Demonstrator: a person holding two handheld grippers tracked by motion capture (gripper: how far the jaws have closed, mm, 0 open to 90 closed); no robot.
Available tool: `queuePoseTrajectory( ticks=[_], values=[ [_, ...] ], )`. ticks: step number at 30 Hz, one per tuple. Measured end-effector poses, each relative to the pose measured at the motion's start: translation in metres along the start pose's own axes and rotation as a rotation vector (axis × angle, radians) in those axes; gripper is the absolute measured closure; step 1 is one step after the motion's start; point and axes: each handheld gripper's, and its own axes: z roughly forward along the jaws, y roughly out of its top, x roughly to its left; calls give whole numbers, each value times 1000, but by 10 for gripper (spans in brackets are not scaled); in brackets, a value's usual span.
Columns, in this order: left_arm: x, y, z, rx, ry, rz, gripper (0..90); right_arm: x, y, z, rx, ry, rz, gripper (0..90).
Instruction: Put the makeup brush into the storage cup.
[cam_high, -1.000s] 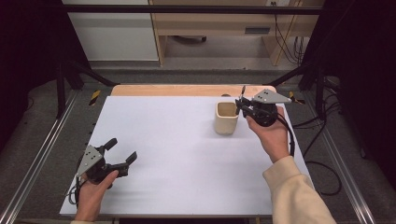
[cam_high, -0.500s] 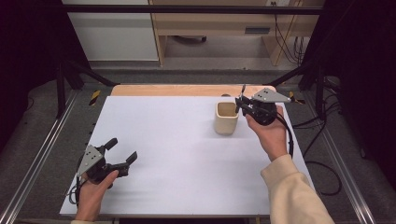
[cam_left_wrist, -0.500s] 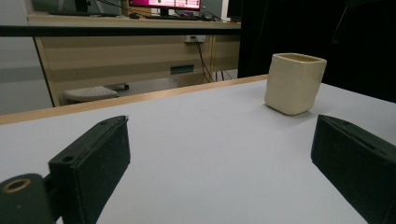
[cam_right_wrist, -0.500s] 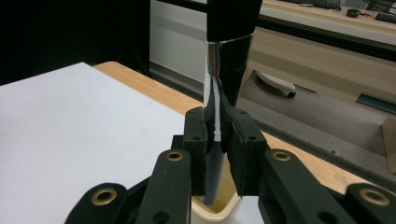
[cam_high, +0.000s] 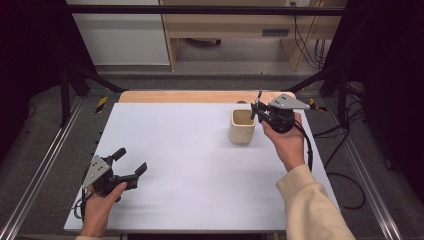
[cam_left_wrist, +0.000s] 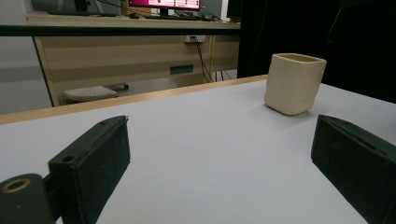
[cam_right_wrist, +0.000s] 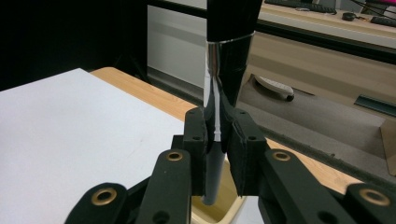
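White tabletop (cam_high: 200, 165) with a bare wooden strip along its far edge fills the high view, grey floor and a desk beyond it. A cream cup (cam_high: 242, 126) stands upright near the far right corner. The right gripper (cam_high: 256, 111) hovers just beside and above the cup's right rim, jaws clamped on a slim dark pen-like stick (cam_high: 259, 97) whose long axis runs nearly upright, its lower end over the cup's mouth. The left gripper (cam_high: 131, 165) rests at the near left corner, jaws spread and empty, well apart from the cup, so the right hand is far nearer.

From the left gripper view, both open jaws frame bare tabletop; the cup (cam_left_wrist: 294, 83) stands ahead and to the right, apart from them.

From the right gripper view, the pads pinch the stick (cam_right_wrist: 215, 116), its tip pointing down toward the cup's rim (cam_right_wrist: 219, 215) directly below.

Against the earlier frames, nothing has shifted: both hands and the cup sit as before.
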Motion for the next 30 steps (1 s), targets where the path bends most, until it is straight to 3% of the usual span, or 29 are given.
queuePoseTrajectory(
  ticks=[14, 30],
  values=[
    [2, 1, 0, -3, 2, 1, 41, -2, -9, 20, -1, -10, 37, 783],
    [2, 1, 0, -2, 2, 3, 41, -4, -15, 26, 8, -17, 55, 783]
  ],
)
